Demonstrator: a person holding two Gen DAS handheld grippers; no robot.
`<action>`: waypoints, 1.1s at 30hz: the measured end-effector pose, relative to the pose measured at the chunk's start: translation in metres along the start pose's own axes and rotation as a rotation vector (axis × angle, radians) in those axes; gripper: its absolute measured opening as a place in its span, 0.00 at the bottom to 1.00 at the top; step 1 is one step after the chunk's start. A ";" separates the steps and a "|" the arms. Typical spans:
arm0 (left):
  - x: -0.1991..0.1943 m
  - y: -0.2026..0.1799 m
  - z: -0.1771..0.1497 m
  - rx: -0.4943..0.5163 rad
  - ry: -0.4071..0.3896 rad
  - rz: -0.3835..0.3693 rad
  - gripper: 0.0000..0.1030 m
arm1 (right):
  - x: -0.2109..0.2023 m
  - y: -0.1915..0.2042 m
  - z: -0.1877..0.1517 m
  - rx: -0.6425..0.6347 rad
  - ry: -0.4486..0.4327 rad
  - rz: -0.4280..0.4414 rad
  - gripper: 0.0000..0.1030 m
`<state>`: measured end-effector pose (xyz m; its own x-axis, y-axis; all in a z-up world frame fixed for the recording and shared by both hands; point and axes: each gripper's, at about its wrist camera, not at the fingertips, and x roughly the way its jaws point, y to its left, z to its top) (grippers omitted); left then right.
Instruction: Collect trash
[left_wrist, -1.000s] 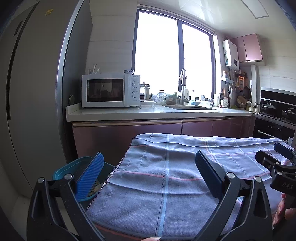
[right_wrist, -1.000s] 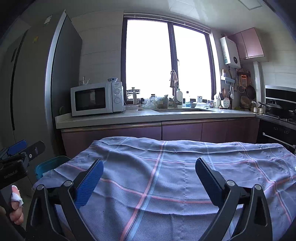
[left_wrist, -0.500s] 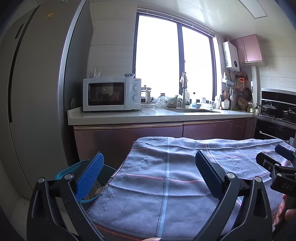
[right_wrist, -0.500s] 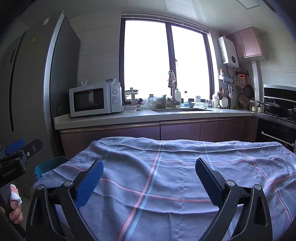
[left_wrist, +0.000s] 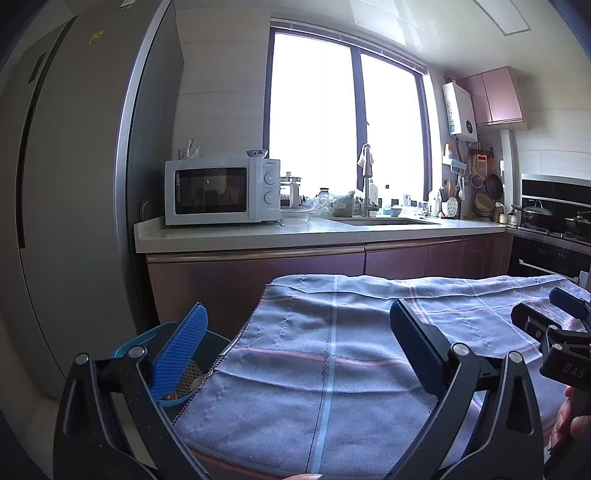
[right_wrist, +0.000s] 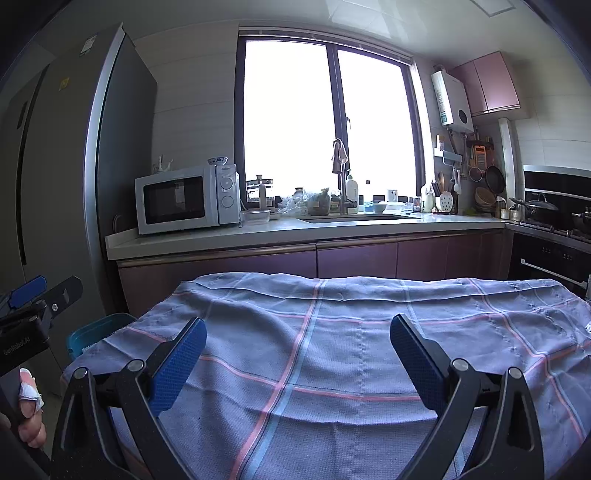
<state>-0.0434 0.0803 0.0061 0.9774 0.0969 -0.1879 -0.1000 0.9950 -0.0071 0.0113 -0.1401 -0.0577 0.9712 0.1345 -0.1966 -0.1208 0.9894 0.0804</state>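
Note:
A teal trash bin (left_wrist: 173, 369) stands on the floor at the table's left edge, with some scraps inside; it also shows in the right wrist view (right_wrist: 98, 328). My left gripper (left_wrist: 295, 350) is open and empty over the table's left part, its left finger in front of the bin. My right gripper (right_wrist: 295, 350) is open and empty above the checked blue cloth (right_wrist: 332, 332) that covers the table. No loose trash shows on the cloth. The right gripper shows at the right edge of the left wrist view (left_wrist: 554, 332).
A tall grey fridge (left_wrist: 74, 184) stands to the left. Behind the table runs a counter (left_wrist: 295, 236) with a white microwave (left_wrist: 221, 192), a sink with faucet (left_wrist: 367, 184) and clutter. A stove with pots (left_wrist: 554, 218) is at the right.
Both views have drifted slightly, with the scene sitting a little lower than before. Both grippers stay open and empty.

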 end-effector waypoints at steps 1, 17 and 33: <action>0.000 0.000 0.000 0.000 0.001 -0.001 0.95 | 0.000 0.000 0.000 0.000 -0.001 -0.001 0.93; 0.004 -0.002 0.000 0.001 -0.002 -0.003 0.95 | 0.002 -0.001 -0.001 0.003 0.009 -0.002 0.93; 0.003 -0.002 0.000 0.001 -0.003 -0.002 0.95 | 0.003 -0.002 -0.001 0.011 0.012 -0.004 0.93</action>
<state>-0.0399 0.0786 0.0060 0.9781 0.0948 -0.1853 -0.0977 0.9952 -0.0065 0.0147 -0.1421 -0.0596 0.9691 0.1313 -0.2087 -0.1145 0.9893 0.0907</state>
